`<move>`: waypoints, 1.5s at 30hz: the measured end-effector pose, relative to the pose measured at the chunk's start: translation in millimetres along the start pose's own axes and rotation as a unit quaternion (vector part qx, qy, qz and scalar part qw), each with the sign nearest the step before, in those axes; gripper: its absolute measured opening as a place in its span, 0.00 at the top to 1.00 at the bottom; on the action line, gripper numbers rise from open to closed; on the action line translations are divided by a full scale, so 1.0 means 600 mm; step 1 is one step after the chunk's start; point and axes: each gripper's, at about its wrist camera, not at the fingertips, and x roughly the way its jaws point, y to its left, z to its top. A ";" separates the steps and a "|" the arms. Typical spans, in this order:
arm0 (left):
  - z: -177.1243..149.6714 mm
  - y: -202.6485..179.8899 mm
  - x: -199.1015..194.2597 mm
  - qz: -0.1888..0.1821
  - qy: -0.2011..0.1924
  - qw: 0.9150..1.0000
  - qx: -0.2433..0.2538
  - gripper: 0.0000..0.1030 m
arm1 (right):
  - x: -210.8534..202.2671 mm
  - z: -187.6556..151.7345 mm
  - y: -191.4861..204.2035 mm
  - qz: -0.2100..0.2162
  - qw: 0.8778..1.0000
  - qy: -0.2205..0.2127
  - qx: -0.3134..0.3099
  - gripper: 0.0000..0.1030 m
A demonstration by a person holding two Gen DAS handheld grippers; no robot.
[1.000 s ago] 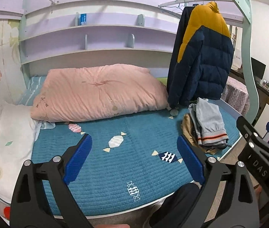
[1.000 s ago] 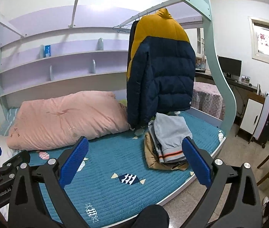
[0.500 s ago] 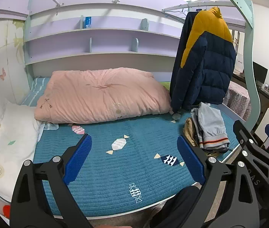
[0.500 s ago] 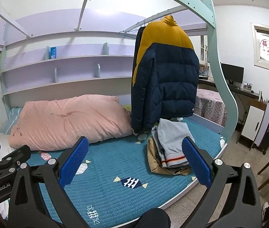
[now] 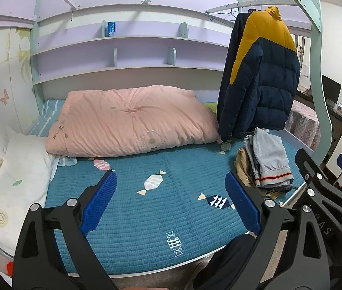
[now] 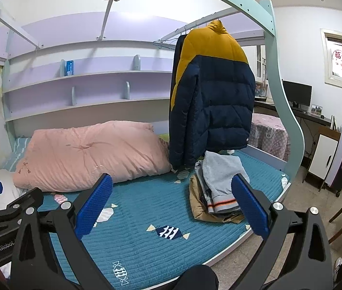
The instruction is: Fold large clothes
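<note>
Hovering at the bed's near edge, both your tools are empty and nothing is gripped yet. Going left to right: white pillow [image 5: 14, 176] at the far left, pink folded duvet [image 5: 132, 123] against the back shelves, bare teal quilted mattress cover [image 5: 146, 207] in the middle, then the navy-and-yellow puffer jacket [image 6: 216, 96] hanging from the rail, and under it the stack of folded clothes [image 6: 219, 188], grey sweatpants on top of tan ones. Left gripper [image 5: 171, 207] has its blue pads spread wide over open mattress; right gripper [image 6: 171, 207] is likewise wide apart, with the folded stack framed near its right finger. My read is that the jacket is your next large garment: it lies ahead and to the right of both tools, above their line, long axis vertical as it hangs, hem just above the stack. Your right hand is clearly the nearer one; the left has to cross the whole bare patch. In the way: the stack sits directly under the hem, so dragging the jacket down could topple it, and the curved mint bed-frame post [image 6: 284, 120] stands close on the jacket's right. I can't tell how the hanger sits on the rail. Clear landing zone looks to be the mattress centre, left of the stack.
</note>
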 end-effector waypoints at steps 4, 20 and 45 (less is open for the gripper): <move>-0.001 -0.003 0.002 0.001 0.004 1.000 0.001 0.11 | -0.001 0.000 0.000 0.003 1.000 0.002 0.002 0.07; -0.006 -0.005 -0.018 0.007 -0.004 1.000 0.000 0.11 | -0.022 -0.002 -0.008 0.008 1.000 -0.017 0.001 0.07; -0.003 0.006 -0.032 0.009 0.000 1.000 -0.001 0.11 | -0.027 -0.006 -0.010 0.018 1.000 -0.007 0.011 0.07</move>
